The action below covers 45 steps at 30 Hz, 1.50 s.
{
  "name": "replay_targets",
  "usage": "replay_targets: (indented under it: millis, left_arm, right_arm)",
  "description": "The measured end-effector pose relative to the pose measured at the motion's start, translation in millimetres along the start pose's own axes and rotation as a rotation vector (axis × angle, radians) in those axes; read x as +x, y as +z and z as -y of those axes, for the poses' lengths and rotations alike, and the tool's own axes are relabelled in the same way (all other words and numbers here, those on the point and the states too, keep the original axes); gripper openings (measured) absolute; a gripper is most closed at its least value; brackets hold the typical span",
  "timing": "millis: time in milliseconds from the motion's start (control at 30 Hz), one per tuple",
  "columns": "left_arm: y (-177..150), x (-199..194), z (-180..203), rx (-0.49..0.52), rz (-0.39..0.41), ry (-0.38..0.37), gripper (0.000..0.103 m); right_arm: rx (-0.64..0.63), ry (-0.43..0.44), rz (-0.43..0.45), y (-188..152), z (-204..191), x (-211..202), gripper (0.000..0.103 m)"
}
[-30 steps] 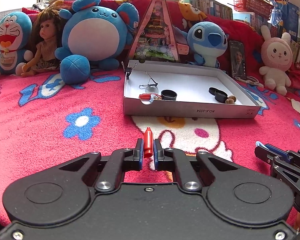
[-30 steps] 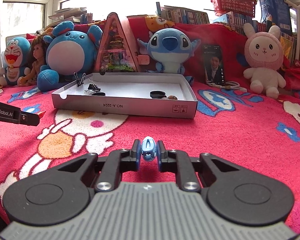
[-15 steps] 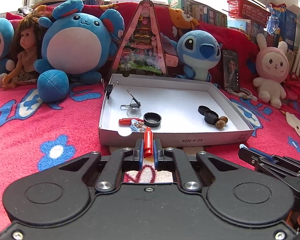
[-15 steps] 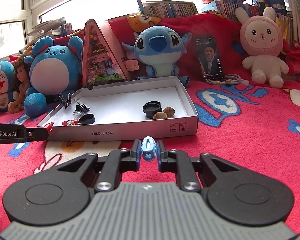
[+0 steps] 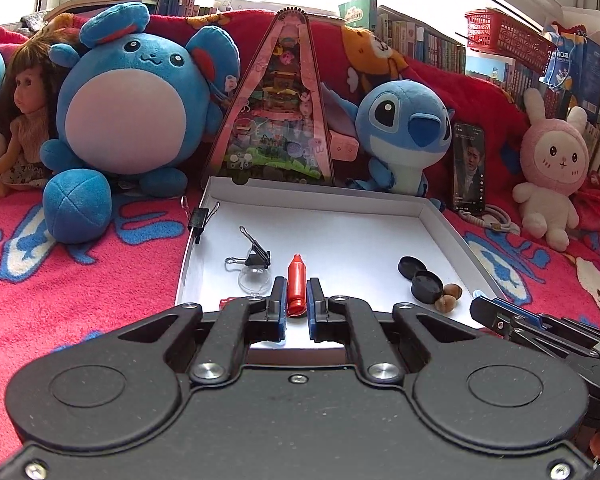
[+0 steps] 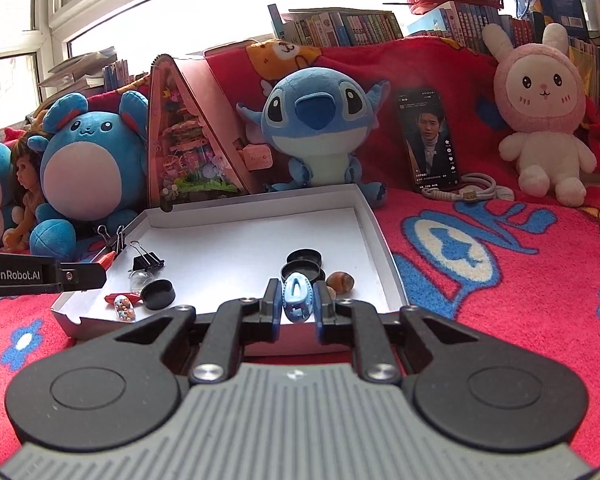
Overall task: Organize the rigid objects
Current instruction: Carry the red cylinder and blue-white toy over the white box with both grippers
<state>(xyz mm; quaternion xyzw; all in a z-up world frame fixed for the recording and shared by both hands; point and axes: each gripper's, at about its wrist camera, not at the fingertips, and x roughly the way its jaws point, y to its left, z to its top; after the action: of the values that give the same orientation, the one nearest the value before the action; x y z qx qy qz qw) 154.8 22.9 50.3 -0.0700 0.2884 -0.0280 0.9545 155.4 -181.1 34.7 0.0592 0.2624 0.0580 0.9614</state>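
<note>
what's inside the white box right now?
In the white box: two black binder clips, a clear dome, three black caps, nuts, a small red piece, a patterned clip. The grippers cover its near edge.

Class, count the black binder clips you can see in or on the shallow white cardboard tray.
2. One black binder clip grips the shallow white cardboard tray's left wall; the other black binder clip lies on its floor beside a clear dome. The grippers hide the near edge, so more are possible.
</note>
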Motion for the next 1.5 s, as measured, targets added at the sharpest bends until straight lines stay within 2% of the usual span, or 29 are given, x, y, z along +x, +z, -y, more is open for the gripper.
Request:
replay_targets:
  millis: [133,367,533,1067,1500]
  left_arm:
    - [11,10,1,0.009,0.004,0.008,0.01]
    - [29,38,0,-0.011,-0.041,0.016,0.01]
    - [37,55,2,-0.009,-0.057,0.031,0.01]
    - [33,88,6,0.028,-0.081,0.113,0.01]
    - [30,98,4,0.031,-0.108,0.114,0.01]
  right_arm:
    - [-0.002,0.003,-0.022,9,1,13,0.02]
    - [-0.006,0.014,-0.076,27,4,41,0.02]
    - [-0.014,-0.022,-0.087,42,4,59,0.02]
    - [-0.024,-0.046,-0.152,51,-2,95,0.02]
    - [-0.031,-0.057,-0.201,48,-4,109,0.02]
